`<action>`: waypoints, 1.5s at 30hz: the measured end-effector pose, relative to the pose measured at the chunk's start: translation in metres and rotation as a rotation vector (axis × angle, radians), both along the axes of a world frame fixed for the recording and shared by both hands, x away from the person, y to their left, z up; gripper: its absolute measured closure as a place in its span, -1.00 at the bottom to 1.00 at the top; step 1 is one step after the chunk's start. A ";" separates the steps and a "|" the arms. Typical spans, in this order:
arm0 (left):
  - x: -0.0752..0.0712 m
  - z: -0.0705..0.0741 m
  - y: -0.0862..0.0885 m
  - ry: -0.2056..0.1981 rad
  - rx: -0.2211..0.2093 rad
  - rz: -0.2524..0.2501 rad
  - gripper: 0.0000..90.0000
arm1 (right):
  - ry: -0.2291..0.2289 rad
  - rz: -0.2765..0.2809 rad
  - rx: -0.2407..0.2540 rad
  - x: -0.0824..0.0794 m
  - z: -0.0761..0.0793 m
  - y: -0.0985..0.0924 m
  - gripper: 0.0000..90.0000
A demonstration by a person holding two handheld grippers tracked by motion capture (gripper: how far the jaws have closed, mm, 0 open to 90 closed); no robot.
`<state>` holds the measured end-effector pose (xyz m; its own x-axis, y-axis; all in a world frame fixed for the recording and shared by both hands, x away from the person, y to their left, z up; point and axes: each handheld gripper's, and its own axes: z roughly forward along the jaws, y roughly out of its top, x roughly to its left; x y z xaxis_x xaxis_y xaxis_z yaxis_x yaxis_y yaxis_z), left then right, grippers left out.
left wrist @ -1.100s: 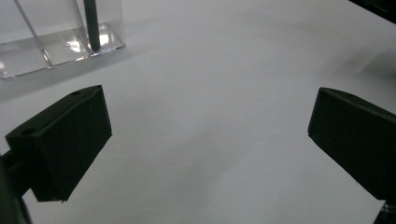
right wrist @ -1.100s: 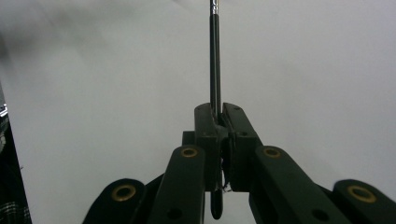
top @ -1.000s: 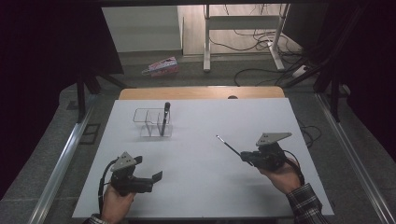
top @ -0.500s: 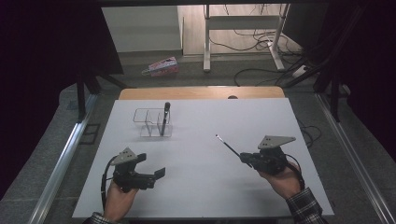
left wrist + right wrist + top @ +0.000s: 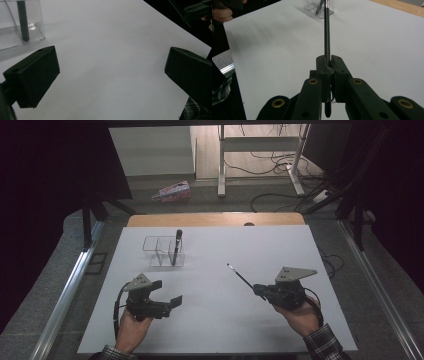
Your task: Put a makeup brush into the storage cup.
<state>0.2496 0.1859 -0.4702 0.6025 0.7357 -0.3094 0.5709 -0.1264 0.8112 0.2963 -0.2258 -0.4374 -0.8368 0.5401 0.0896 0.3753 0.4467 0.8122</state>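
Note:
My right gripper (image 5: 258, 290) is shut on a thin black pen (image 5: 240, 276) that points up and left over the white table (image 5: 215, 330). In the right gripper view the pen (image 5: 327, 30) runs straight out from the shut gripper (image 5: 330, 63) toward a clear plastic organizer (image 5: 320, 8). That organizer (image 5: 161, 251) stands at the table's back left with a dark pen (image 5: 176, 246) upright in it. My left gripper (image 5: 169, 301) hovers at the front left, open and holding nothing. In its own view the left gripper (image 5: 110, 75) has wide-apart jaws, with the organizer (image 5: 32, 30) and dark pen (image 5: 23, 21) at top left.
A wooden strip (image 5: 215, 219) borders the table's far edge. Metal rails (image 5: 70, 290) run along both sides. A pink packet (image 5: 172, 191) and cables lie on the floor beyond. The right hand's gripper (image 5: 197, 10) shows at the top right of the left gripper view.

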 end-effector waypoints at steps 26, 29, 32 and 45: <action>0.025 0.007 -0.038 0.026 -0.059 -0.116 -1.00 | -0.013 0.062 0.073 -0.007 0.000 0.021 0.90; 0.028 0.007 -0.042 0.028 -0.088 -0.145 -1.00 | -0.013 0.070 0.083 -0.008 0.000 0.024 0.90; 0.030 0.008 -0.046 0.029 -0.132 -0.186 -1.00 | -0.009 0.077 0.094 -0.008 -0.001 0.027 0.90; 0.035 0.009 -0.058 0.038 -0.227 -0.292 -1.00 | -0.001 0.105 0.125 -0.011 -0.004 0.040 0.90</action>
